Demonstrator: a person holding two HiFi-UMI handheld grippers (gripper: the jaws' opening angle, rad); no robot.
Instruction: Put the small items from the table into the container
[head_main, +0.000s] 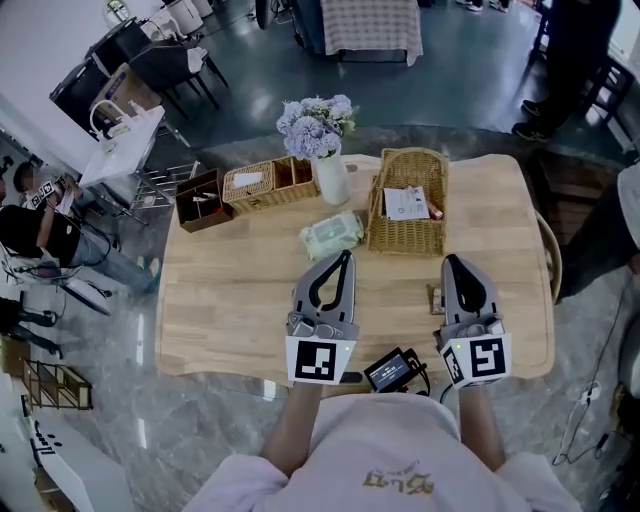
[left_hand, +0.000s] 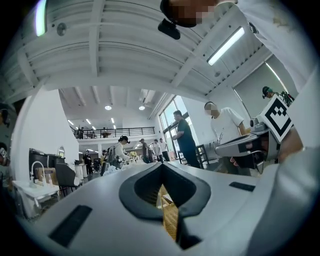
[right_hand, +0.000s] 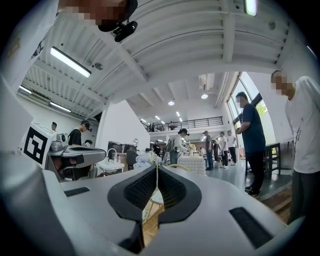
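Both grippers sit low in the head view, over the wooden counter (head_main: 225, 290). The left gripper (head_main: 347, 256) has its jaws together with nothing between them. The right gripper (head_main: 452, 260) is closed too, and empty. A small item (head_main: 436, 298) lies on the counter just left of the right gripper. The wicker basket (head_main: 406, 242) stands above them, right of centre, with a white card (head_main: 405, 203) inside. A pack of wipes (head_main: 332, 235) lies just beside its left wall.

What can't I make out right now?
Head view: small item beside the right tongs, partly behind them, too small to identify.
Head view: basket floor, hidden by its walls.
Gripper views: table almost wholly blocked by the left tongs and right tongs themselves.
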